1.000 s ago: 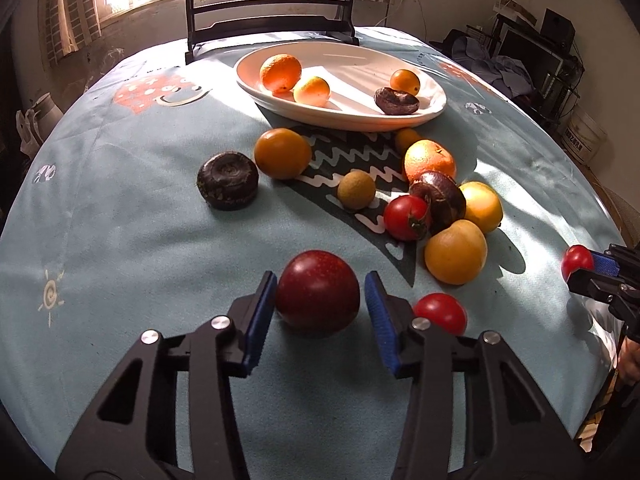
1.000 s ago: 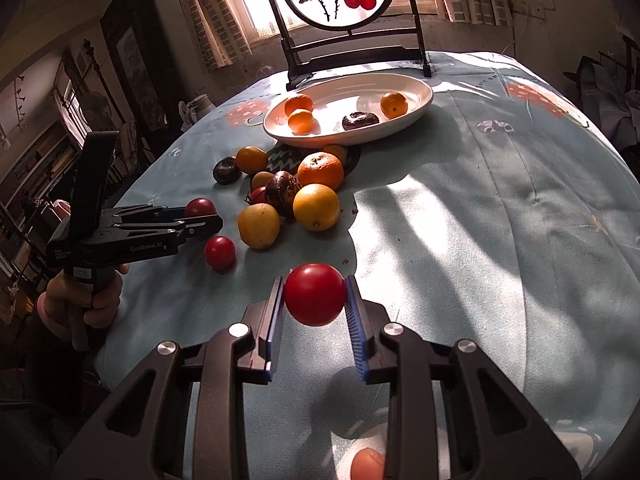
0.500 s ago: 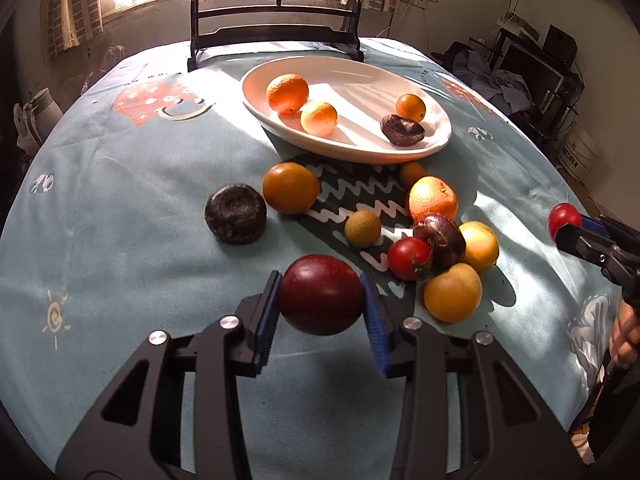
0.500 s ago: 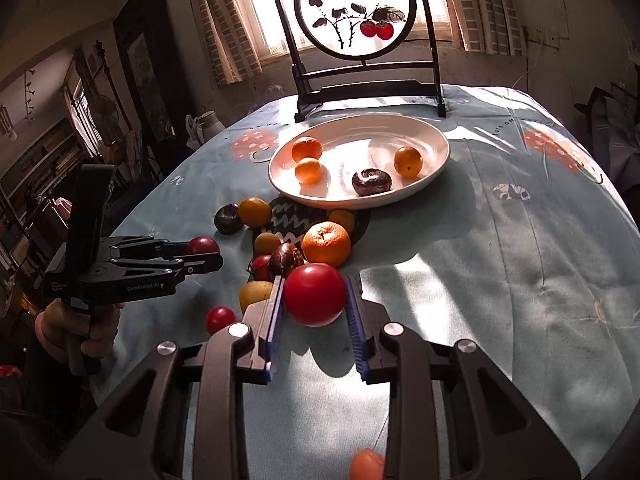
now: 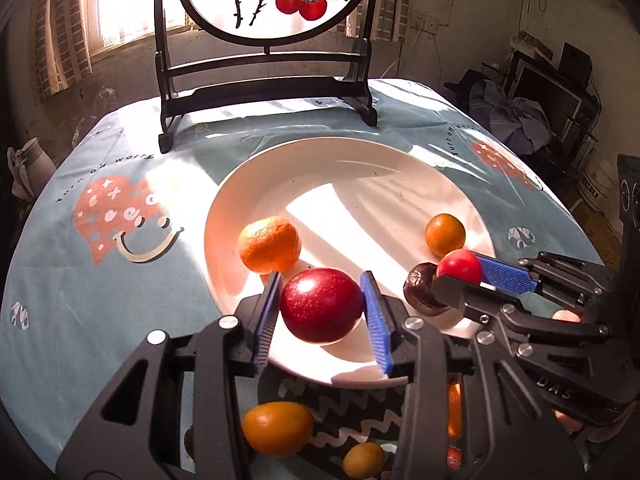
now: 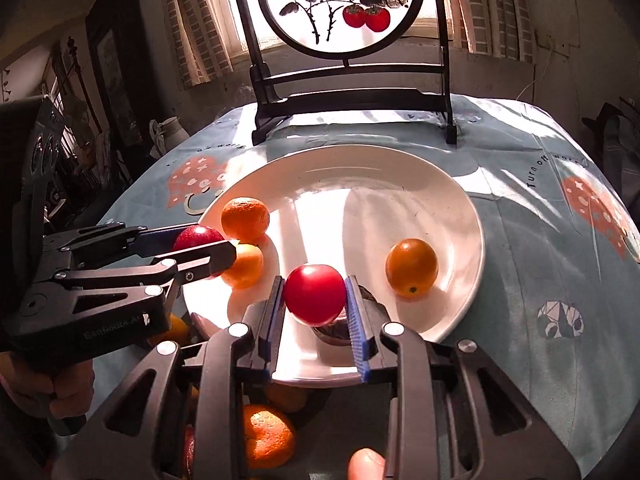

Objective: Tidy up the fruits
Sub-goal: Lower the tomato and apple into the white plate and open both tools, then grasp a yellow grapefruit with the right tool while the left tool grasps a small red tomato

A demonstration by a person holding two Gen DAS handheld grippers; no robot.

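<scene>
Red plum [image 5: 321, 305] clamped in left hand-held gripper [image 5: 321, 312], tomato [image 6: 315, 294] in right [image 6: 316, 312]: lower onto bare plate [image 5: 360, 184], release gently.

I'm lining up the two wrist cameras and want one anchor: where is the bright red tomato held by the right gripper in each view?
Left wrist view: the red tomato is at right of centre, gripped by the right gripper coming in from the right.
Right wrist view: it sits low at centre, clamped between the blue pads.
Shared landmark: the white plate beneath it.
</scene>
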